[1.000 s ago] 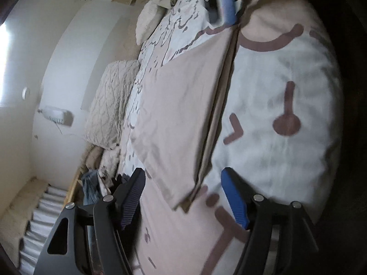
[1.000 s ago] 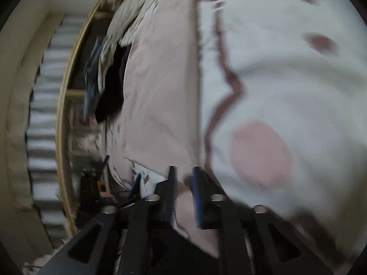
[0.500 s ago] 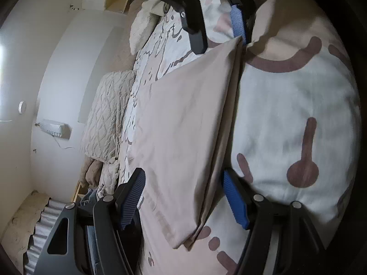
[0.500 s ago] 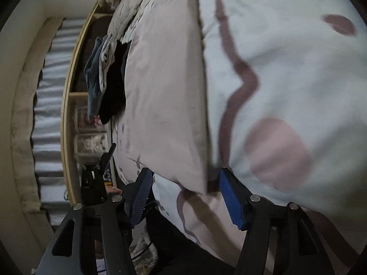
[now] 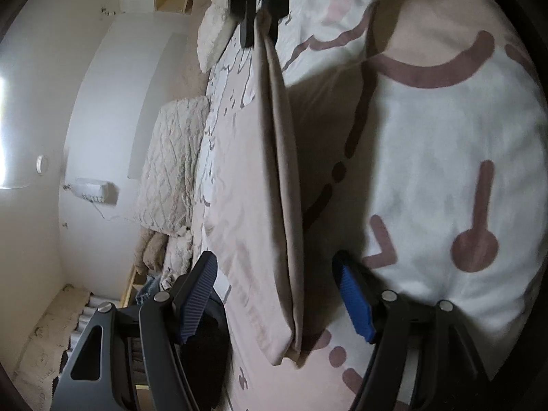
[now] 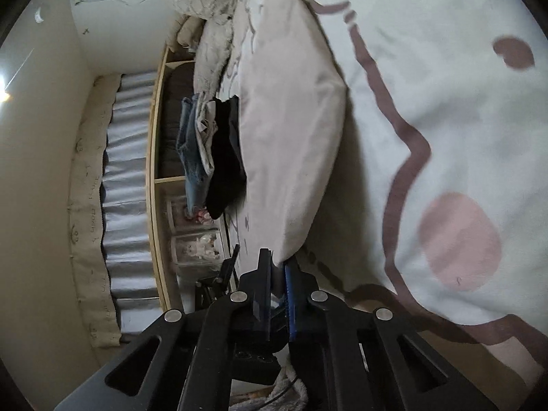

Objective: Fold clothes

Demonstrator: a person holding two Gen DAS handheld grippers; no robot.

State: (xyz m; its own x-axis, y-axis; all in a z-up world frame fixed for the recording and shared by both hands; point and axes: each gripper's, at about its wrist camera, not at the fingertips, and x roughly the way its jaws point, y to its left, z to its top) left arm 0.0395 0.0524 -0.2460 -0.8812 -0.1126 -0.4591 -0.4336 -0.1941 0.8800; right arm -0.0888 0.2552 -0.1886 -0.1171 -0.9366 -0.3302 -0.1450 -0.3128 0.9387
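Note:
A folded beige cloth [image 5: 277, 185] lies on the bed's patterned duvet [image 5: 441, 178], one edge lifted. My left gripper [image 5: 274, 294] is open, its blue-padded fingers on either side of the cloth's near corner without touching it. My right gripper [image 6: 279, 270] is shut on the cloth's [image 6: 291, 130] corner; in the left wrist view it shows at the top [image 5: 262, 13], pinching the far corner and holding it up.
A quilted cream pillow [image 5: 171, 164] and more pillows lie by the white wall. A pile of jeans and dark clothes [image 6: 209, 150] sits at the bed's edge above a wooden shelf [image 6: 154, 157]. A radiator-like ribbed panel [image 6: 126, 178] stands beyond.
My right gripper was open around the cloth's corner half a second ago and has now shut on it and lifted that edge. My left gripper stays open.

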